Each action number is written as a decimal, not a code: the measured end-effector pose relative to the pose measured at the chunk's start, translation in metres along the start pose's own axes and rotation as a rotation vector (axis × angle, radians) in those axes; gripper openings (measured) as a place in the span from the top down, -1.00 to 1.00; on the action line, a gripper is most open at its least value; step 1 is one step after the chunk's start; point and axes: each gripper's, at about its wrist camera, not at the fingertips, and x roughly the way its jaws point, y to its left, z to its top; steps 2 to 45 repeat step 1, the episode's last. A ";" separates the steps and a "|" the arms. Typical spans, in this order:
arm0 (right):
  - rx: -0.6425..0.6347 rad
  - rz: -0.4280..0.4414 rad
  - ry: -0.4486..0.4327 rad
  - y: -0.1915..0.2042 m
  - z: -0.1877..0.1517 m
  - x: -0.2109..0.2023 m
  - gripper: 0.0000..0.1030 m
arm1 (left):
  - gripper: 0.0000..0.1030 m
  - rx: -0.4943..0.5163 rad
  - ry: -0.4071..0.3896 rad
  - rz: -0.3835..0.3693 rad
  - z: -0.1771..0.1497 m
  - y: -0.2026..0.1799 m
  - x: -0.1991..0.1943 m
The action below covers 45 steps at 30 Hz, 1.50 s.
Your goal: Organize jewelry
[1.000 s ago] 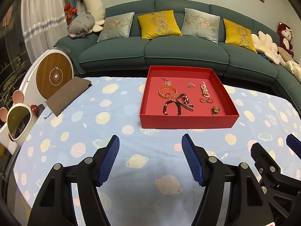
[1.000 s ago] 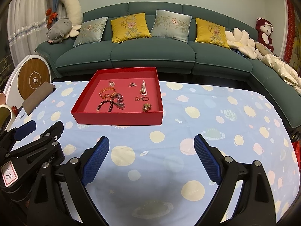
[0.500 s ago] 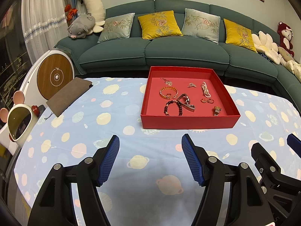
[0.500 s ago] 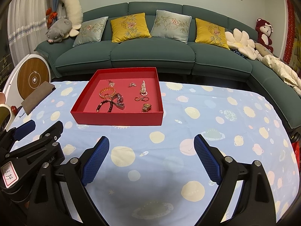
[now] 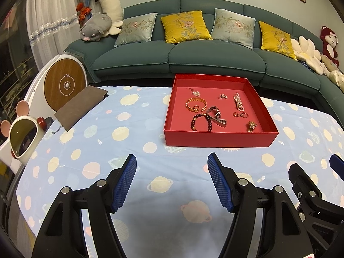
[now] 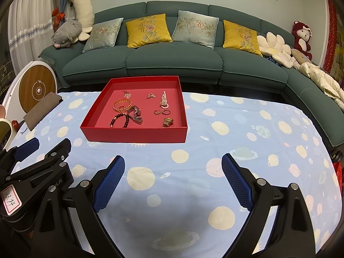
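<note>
A shallow red box [image 5: 219, 138] [image 6: 133, 135] stands on the planet-print tablecloth and holds several loose pieces of jewelry. Among them are a gold chain bracelet [image 5: 196, 104] [image 6: 121, 105], a dark bead bracelet [image 5: 201, 122] [image 6: 120, 119], a metal watch [image 5: 216, 116] [image 6: 135, 114], a pink pearl strand [image 5: 238, 101] [image 6: 164, 101], two small rings [image 5: 240, 114] [image 6: 162, 112] and a gold ring [image 5: 251, 126] [image 6: 168, 122]. My left gripper [image 5: 172, 162] hovers open over the cloth, short of the box's near wall. My right gripper [image 6: 173, 163] is open too, nearer the table's front and right of the box. Neither holds anything.
A brown flat pouch [image 5: 80, 106] [image 6: 42, 110] lies at the cloth's far left corner. A white round-fronted appliance [image 5: 62, 85] and a small mirror [image 5: 22, 138] stand left of the table. A green sofa [image 5: 193, 58] with cushions runs behind and along the right.
</note>
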 end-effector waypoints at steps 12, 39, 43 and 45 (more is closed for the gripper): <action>-0.001 -0.001 -0.001 0.000 0.000 0.000 -0.73 | -0.28 -0.001 0.000 0.000 0.000 0.001 0.001; -0.001 -0.001 -0.001 0.000 0.000 0.000 -0.73 | -0.28 -0.001 0.000 0.000 0.000 0.001 0.001; -0.001 -0.001 -0.001 0.000 0.000 0.000 -0.73 | -0.28 -0.001 0.000 0.000 0.000 0.001 0.001; -0.001 -0.001 -0.001 0.000 0.000 0.000 -0.73 | -0.28 -0.001 0.000 0.000 0.000 0.001 0.001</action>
